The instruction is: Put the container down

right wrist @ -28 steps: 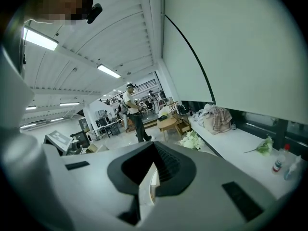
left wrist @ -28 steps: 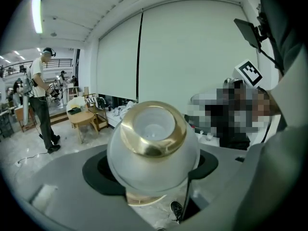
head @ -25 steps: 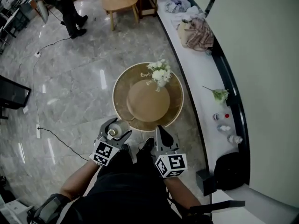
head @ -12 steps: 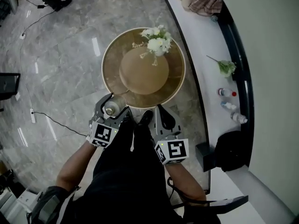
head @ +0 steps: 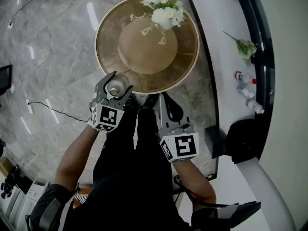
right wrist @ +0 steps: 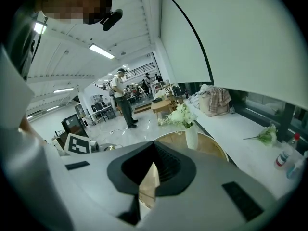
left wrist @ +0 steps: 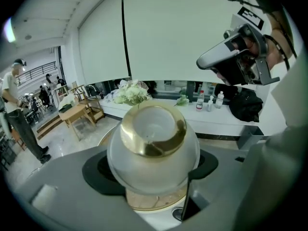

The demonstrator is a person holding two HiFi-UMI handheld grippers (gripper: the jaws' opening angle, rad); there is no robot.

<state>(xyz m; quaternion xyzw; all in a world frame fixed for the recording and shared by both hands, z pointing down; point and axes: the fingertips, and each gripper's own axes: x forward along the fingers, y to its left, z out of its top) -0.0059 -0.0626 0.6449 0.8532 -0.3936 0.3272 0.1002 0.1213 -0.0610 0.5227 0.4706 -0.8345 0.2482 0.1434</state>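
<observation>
Container [head: 114,87] in the head view: a frosted glass globe with a gold mouth, clamped in the left gripper [head: 112,94] and seen right at the near-left edge of the round wooden bench [head: 105,42]. From this steep angle I cannot tell whether it is over the rim or just short of it. The right gripper [head: 168,105] points at the near edge too, a little apart from the left one, with nothing in it. A vase of white flowers [head: 166,11] stands at the far edge of the bench, and small bottles [head: 246,87] sit on the white ledge [head: 216,37] along the wall.

The left gripper view looks straight down on the container [left wrist: 153,153], upright, with both dark pads pressed against its round sides. Under it, between the jaws, a strip of the bench's edge shows, so the globe looks to be in the air, not resting on anything.

In the right gripper view the jaws are drawn narrow, leaving only a thin slit, and nothing stands between them. Ahead lie the bench [right wrist: 214,147] and the vase [right wrist: 191,136].

By my reading the carry is nearly over, and the task proper is not yet done: the lowering onto the bench and the release remain.
</observation>
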